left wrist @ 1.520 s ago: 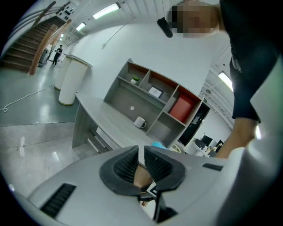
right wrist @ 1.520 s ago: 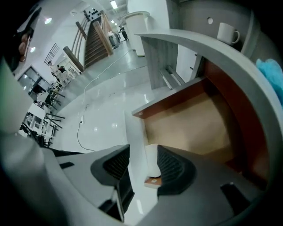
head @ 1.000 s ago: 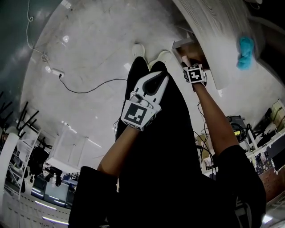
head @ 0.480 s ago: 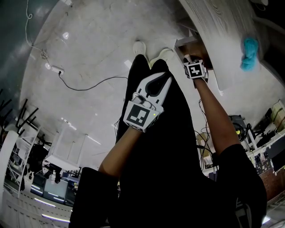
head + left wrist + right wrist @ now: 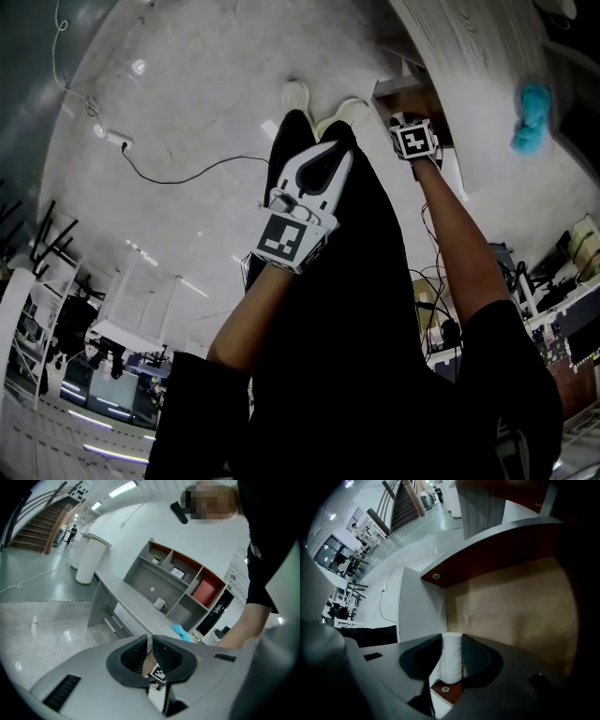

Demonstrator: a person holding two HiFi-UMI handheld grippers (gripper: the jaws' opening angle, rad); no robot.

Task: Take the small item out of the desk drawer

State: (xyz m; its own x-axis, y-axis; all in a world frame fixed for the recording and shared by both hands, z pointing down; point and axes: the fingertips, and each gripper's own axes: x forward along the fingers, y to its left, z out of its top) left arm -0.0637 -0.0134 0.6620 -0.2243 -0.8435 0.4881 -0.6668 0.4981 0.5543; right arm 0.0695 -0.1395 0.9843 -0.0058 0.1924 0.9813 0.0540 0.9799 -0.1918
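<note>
Grip is the thing to watch here: my right gripper is reached down into the open drawer and its jaws are closing on the small white item, a ribbed little roll standing between the pads, and as far as I can see both pads already touch its sides. So it's not out yet, it sits inside the drawer, low over the pale wooden bottom and close to the reddish-brown wall. My left gripper is clenched down to a thin slit with nothing in it, just hanging over my legs, well apart from the desk. What worries me: the roll looks soft, so if I squeeze it off-centre it could squash or twist out of the pads, and if I pull up crooked I reckon it clips that wall or the edge of the desk top above the opening and drops back in. Room in there looks tight, so the drawer sides are what's in my way. Other stuff around: a blue cloth on the desk, a white mug further along by the shelf unit, a black cable across the floor, none of it near the grab
</note>
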